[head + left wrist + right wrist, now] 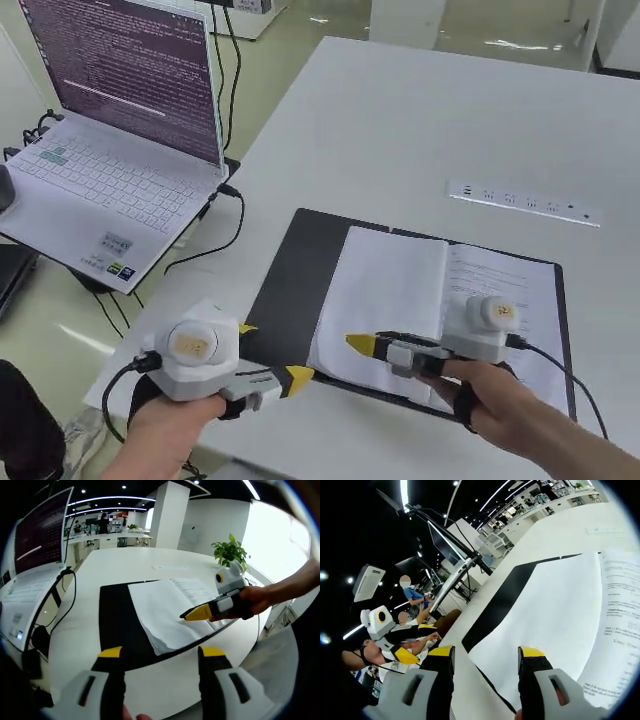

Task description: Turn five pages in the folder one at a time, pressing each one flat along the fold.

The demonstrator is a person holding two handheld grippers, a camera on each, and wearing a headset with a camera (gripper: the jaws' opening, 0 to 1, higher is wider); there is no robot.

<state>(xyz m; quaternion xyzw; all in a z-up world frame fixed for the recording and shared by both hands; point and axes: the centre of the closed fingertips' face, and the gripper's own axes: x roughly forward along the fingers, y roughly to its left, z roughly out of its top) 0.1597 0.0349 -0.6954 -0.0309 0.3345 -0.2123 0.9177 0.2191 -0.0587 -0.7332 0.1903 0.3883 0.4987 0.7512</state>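
Note:
A black folder [285, 295] lies open on the white table [420, 110]. A blank white page [385, 285] lies left of the fold and a printed page [505, 285] right of it. My right gripper [362, 345] hovers over the blank page's near edge, pointing left, jaws open with nothing between them [486, 652]. My left gripper [272, 352] is open at the folder's near left corner, just off the black cover. In the left gripper view my open jaws [161, 652] face the folder [117, 620], and the right gripper [197, 612] reaches in over the page [165, 610].
An open laptop [110, 130] on a stand sits to the left, with cables [235, 215] trailing toward the folder. A white power strip [525, 200] lies beyond the folder. A potted plant [230, 552] stands at the table's far end. People sit in the background [412, 597].

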